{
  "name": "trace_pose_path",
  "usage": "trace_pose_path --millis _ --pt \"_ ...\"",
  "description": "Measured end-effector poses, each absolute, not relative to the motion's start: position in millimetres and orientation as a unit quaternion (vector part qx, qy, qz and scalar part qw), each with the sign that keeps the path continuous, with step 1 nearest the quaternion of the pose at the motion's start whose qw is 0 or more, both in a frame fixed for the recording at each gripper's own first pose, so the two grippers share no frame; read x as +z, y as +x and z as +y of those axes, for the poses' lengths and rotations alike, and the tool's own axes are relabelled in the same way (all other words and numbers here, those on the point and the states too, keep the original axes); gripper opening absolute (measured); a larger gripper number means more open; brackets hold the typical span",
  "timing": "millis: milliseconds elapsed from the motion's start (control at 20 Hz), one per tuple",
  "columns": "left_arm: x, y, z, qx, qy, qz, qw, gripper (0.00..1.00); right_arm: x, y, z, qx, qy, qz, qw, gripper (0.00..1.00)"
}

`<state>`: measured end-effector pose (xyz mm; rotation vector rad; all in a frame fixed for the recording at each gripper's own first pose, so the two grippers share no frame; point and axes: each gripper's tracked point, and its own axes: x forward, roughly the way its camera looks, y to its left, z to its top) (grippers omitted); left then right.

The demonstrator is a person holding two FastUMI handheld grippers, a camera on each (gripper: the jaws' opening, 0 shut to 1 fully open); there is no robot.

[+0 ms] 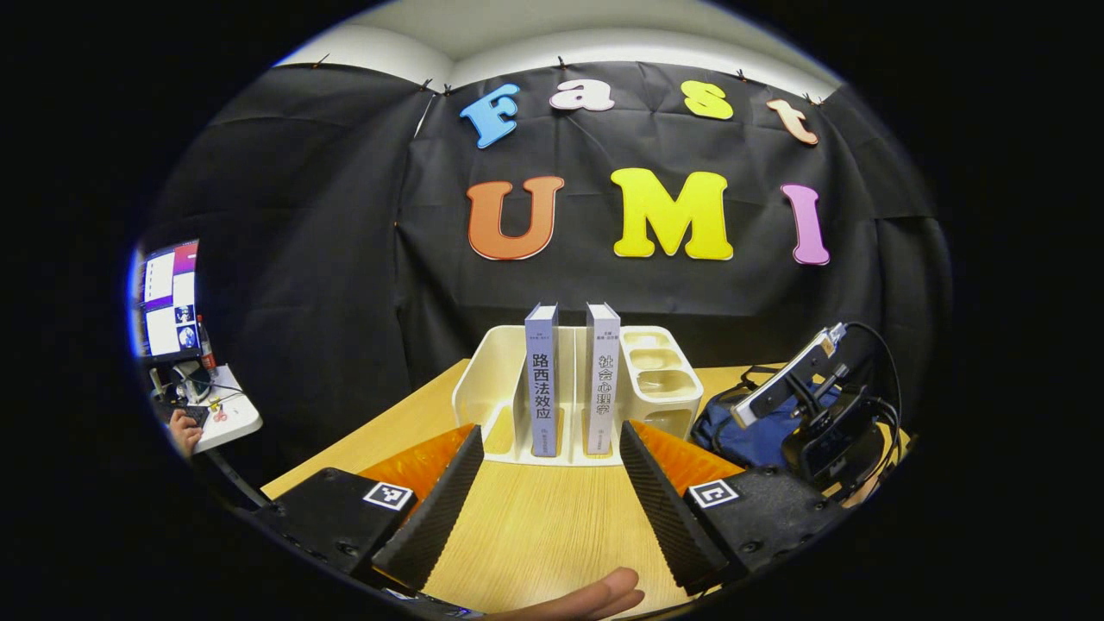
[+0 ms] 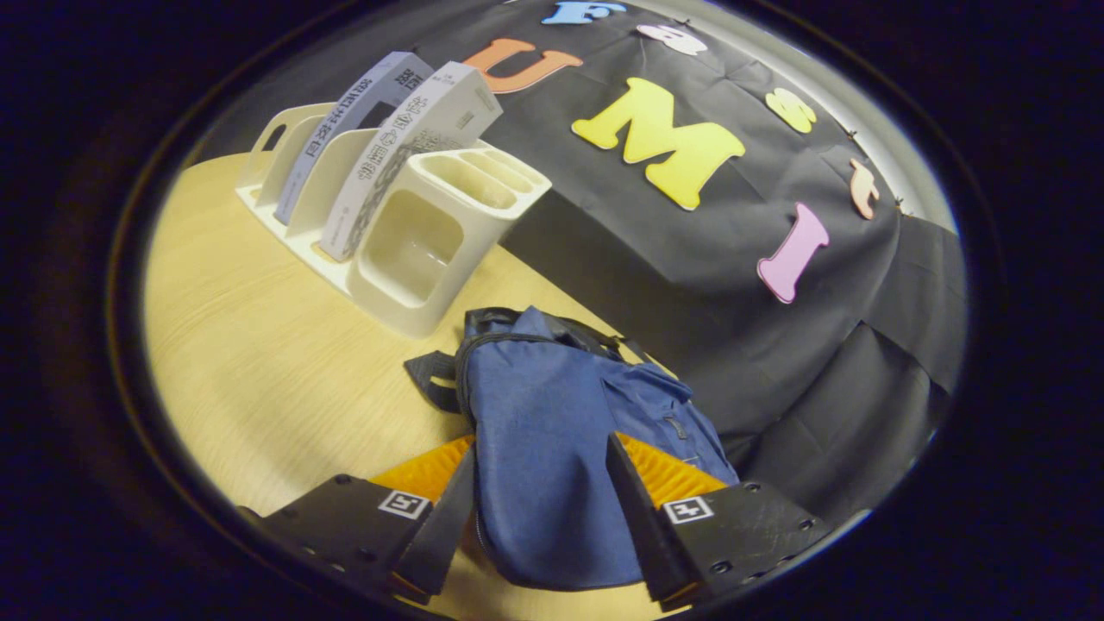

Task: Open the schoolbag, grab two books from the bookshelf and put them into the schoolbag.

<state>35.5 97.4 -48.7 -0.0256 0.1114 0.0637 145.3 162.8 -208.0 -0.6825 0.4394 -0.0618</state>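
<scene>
Your right tool (image 2: 541, 496) hangs wide open right over the blue schoolbag (image 2: 561, 448), fingers astride the cloth, gripping nothing; I can't tell whether they touch it. The bag lies on the table (image 2: 259, 362), zip apparently closed, its long axis running away toward the wall. Your left tool (image 1: 552, 483) is also open and empty, facing the white bookshelf (image 1: 492, 379) straight ahead. Two books (image 1: 542, 388) stand upright in its slots; its right-hand cups look empty. The right tool is nearer the bag.
</scene>
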Motion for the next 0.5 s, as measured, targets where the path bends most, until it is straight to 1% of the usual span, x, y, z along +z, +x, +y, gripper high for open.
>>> trace_pose_path --millis 50,100,150,200,250,300,350,400,450,500 --pt "-46.8 35.4 98.3 0.031 -0.007 0.052 0.998 1.00 -205.9 147.4 161.3 -0.034 -0.316 0.215 0.924 0.81" --pt "-44.6 35.7 100.5 0.033 -0.004 0.047 0.998 1.00 -206.4 149.8 160.0 -0.035 -0.302 0.218 0.927 0.77" --pt "-43.9 34.9 102.7 0.034 -0.004 0.045 0.998 1.00 -209.4 151.9 158.1 -0.032 -0.296 0.226 0.927 0.68" --pt "-43.0 35.8 104.2 0.035 -0.006 0.046 0.998 0.99 -211.2 157.1 156.8 -0.034 -0.283 0.231 0.930 0.71" --pt "-45.3 36.5 102.5 0.033 -0.009 0.046 0.998 1.00 -211.7 155.0 158.3 -0.026 -0.271 0.237 0.933 0.45" --pt "-45.3 35.8 99.4 0.027 -0.011 0.049 0.998 0.99 -209.4 155.7 157.5 -0.026 -0.267 0.237 0.934 0.49" --pt "-46.0 35.8 95.5 0.021 -0.012 0.051 0.998 1.00 -203.4 156.7 155.5 -0.028 -0.270 0.231 0.934 0.33" --pt "-46.9 35.9 92.6 0.018 -0.012 0.052 0.998 0.99 -197.6 159.4 155.8 -0.023 -0.269 0.220 0.937 0.19" --pt "-46.9 36.8 91.2 0.017 -0.010 0.052 0.998 0.99 -195.9 160.0 154.7 -0.019 -0.266 0.222 0.938 0.10" --pt "-47.6 37.0 90.0 0.015 -0.007 0.053 0.998 1.00 -193.8 158.9 152.3 -0.015 -0.257 0.224 0.940 0.10"
